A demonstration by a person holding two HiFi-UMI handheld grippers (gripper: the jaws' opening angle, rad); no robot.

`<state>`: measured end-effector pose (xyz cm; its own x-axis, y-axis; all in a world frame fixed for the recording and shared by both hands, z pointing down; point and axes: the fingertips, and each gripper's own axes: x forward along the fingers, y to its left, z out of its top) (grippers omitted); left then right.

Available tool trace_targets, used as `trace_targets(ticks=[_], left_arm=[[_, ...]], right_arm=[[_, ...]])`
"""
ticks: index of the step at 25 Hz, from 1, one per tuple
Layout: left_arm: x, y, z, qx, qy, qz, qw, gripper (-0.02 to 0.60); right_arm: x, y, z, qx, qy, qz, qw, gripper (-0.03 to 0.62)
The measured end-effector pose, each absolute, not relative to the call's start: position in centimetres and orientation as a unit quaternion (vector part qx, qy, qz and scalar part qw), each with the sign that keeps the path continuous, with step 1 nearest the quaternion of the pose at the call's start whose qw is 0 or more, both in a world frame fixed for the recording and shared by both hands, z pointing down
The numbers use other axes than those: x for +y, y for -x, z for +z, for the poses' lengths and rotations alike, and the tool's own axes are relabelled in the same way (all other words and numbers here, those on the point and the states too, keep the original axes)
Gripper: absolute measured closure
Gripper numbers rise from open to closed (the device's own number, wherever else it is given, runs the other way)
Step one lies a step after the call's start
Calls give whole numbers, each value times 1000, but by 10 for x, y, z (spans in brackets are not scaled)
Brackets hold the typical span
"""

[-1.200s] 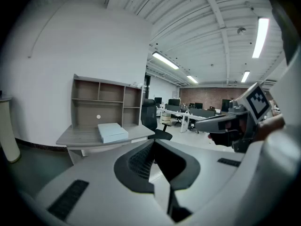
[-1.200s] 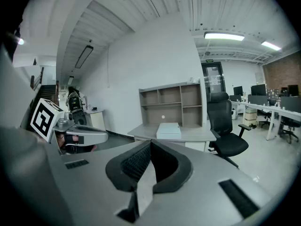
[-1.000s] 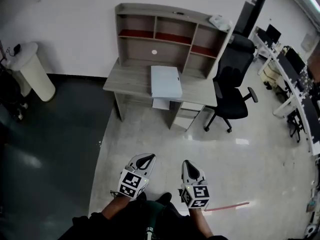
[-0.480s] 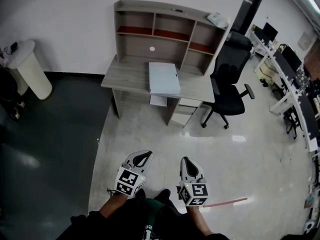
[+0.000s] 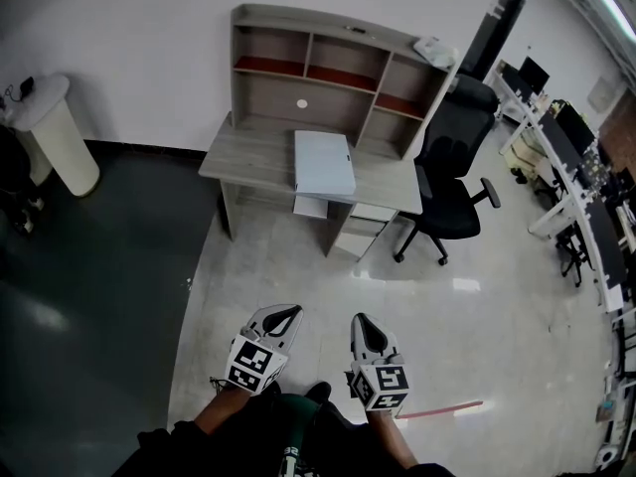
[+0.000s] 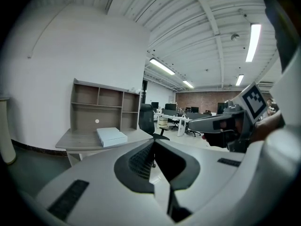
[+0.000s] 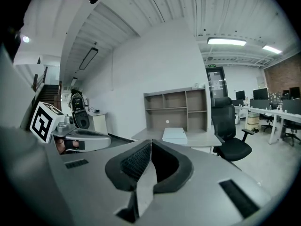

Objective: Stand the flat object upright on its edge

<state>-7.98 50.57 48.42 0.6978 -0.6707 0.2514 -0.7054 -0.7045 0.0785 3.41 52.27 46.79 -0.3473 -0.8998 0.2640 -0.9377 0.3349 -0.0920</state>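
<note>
A flat pale blue-white box (image 5: pixel 323 162) lies on the grey desk (image 5: pixel 248 162), well ahead of me; it also shows as the box (image 6: pixel 111 136) and the box (image 7: pixel 174 135) in the gripper views. My left gripper (image 5: pixel 283 314) and right gripper (image 5: pixel 360 323) hang side by side over the floor, far short of the desk. Both are shut with nothing between their jaws. In the left gripper view the left gripper (image 6: pixel 153 141) points toward the desk, and the right gripper (image 7: pixel 150 142) does too.
The desk carries a hutch with open shelves (image 5: pixel 318 73). A black office chair (image 5: pixel 447 192) stands at its right. A white cylindrical bin (image 5: pixel 55 132) is at the far left by the wall. A red strip (image 5: pixel 447 408) lies on the floor by my right gripper. More desks line the right side.
The view has shifted slightly: the desk and box sit a little left and the grippers a little lower left in the frame. Both grippers stay shut.
</note>
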Motion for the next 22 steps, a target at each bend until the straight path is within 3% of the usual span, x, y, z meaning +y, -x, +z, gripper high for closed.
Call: trace_targets(ticks=[22], left_arm=[[475,120,495,-391,-908,118,93,571]], right_arm=[[497,-3,482,-818,-554,138,79,560]])
